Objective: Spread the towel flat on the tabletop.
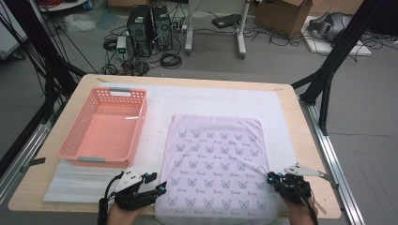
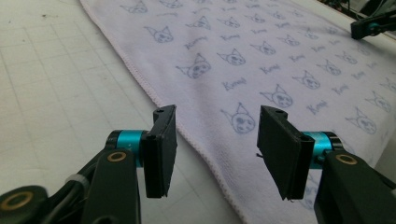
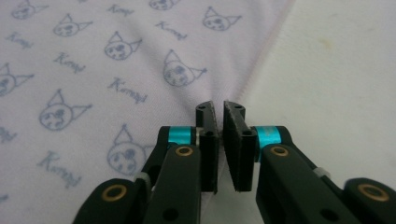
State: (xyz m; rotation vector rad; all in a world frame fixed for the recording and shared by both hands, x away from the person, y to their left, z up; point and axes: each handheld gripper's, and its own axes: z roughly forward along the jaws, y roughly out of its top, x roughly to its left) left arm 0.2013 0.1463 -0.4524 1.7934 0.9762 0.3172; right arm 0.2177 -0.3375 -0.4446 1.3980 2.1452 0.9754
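1. From the high view, a pale lilac towel (image 1: 217,164) printed with small cat faces lies spread flat on the white mat (image 1: 211,101) that covers the wooden table (image 1: 305,140). Its near edge reaches the table's near edge.
2. A pink plastic basket (image 1: 70,140) stands on the left part of the table, just beside the towel's far left corner and apart from it.
3. The left gripper (image 1: 159,187) sits at the towel's near left edge, held in a hand that comes up from the bottom. Its jaws point right, toward the cloth.
4. The right gripper (image 1: 271,177) is at the towel's near right edge, and the cloth shows small creases running toward it.
5. In the left gripper view, the left gripper (image 2: 212,135) has its jaws standing wide apart. The hemmed edge of the towel (image 2: 261,60) runs between them, lying flat on the mat (image 2: 60,84). Nothing is pinched. The other gripper's tip shows far off at the upper right.
6. In the right gripper view, the right gripper (image 3: 219,116) has its jaws drawn nearly together on the towel's (image 3: 93,70) edge, and the cloth gathers into folds that converge at the jaws. The bare mat (image 3: 336,70) lies to the right.
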